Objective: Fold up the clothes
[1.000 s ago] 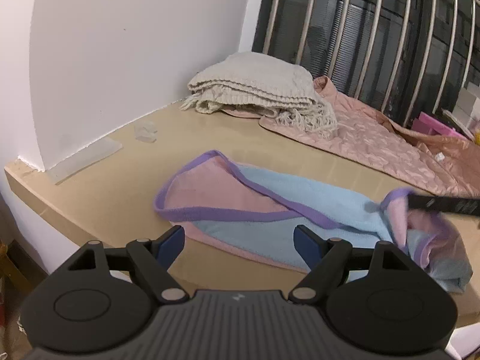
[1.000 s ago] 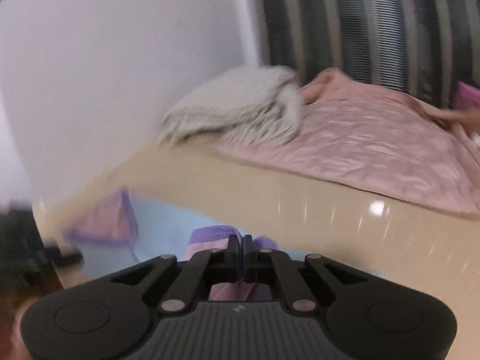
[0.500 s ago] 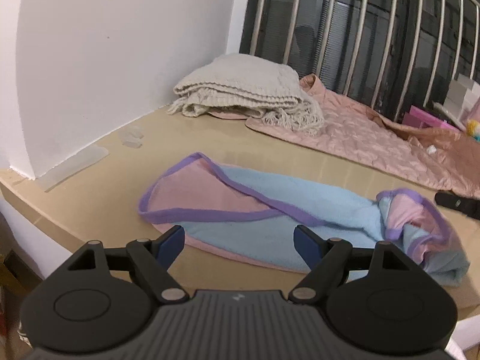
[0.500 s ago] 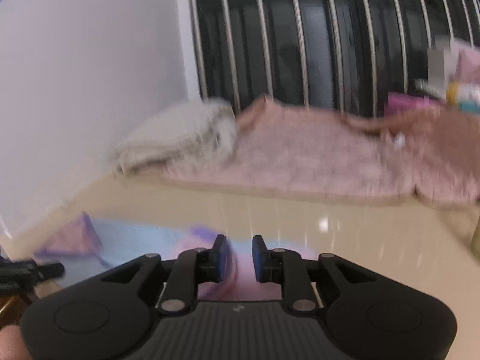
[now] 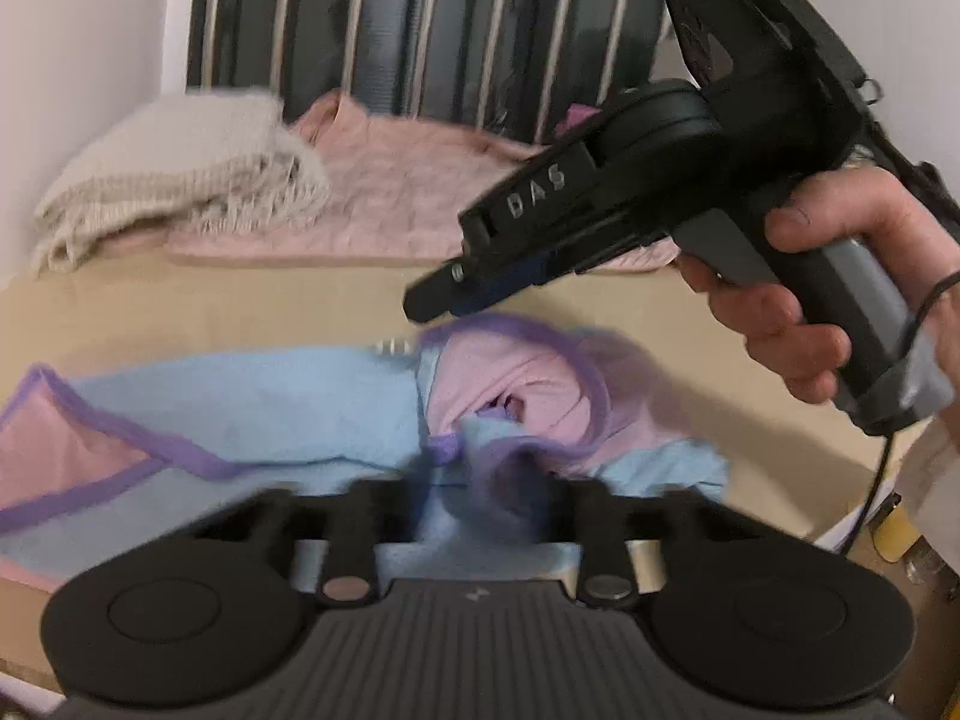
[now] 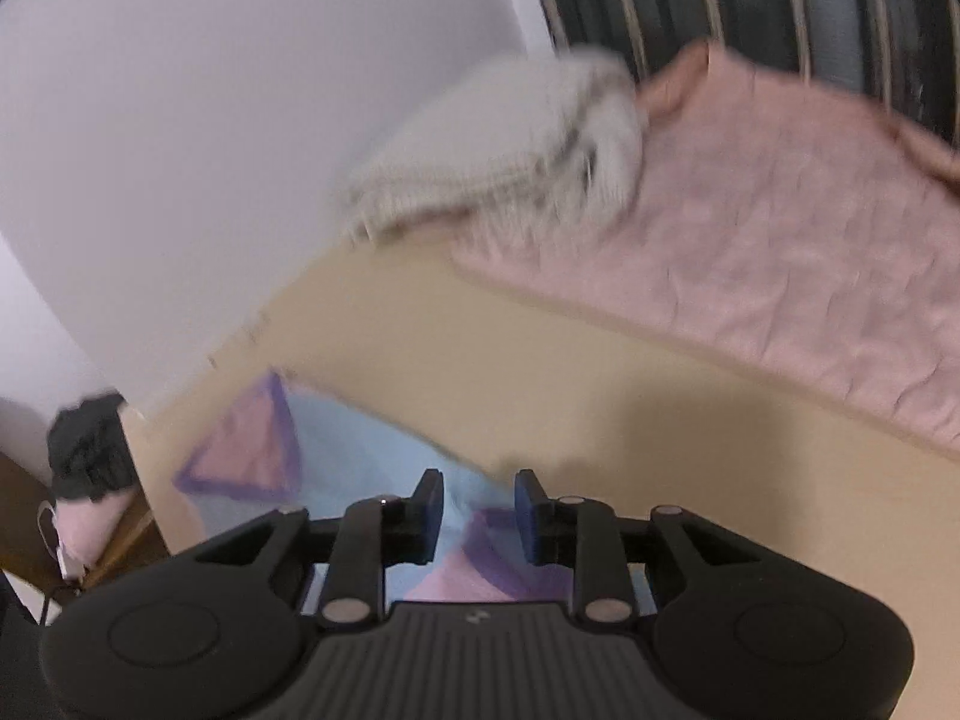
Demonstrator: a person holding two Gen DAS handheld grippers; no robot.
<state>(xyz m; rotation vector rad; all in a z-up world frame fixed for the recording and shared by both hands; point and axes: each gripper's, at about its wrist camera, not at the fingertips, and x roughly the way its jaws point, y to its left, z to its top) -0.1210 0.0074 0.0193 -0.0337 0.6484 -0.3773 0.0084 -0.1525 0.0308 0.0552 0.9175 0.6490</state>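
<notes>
A light blue and pink cloth with purple trim (image 5: pixel 252 414) lies rumpled on the tan table (image 5: pixel 180 300). My left gripper (image 5: pixel 480 498) is open, its blurred fingers straddling a raised blue fold of the cloth's bunched right end. My right gripper (image 6: pixel 477 507) is open, with the cloth's blue and purple edge (image 6: pixel 384 462) showing between its fingers. In the left wrist view the right gripper (image 5: pixel 438 300) hovers just above the cloth's far edge, held by a hand (image 5: pixel 840 300).
A folded cream knit blanket (image 5: pixel 174 180) and a pink quilted cloth (image 5: pixel 408 198) lie at the back of the table before a railing (image 5: pixel 420 30). A white wall (image 6: pixel 210 150) stands on the left. The table's left edge (image 6: pixel 144 468) drops to dark items below.
My left gripper has swung right and down onto the cloth's bunched end. My right gripper has opened wider and come down over the cloth's far edge.
</notes>
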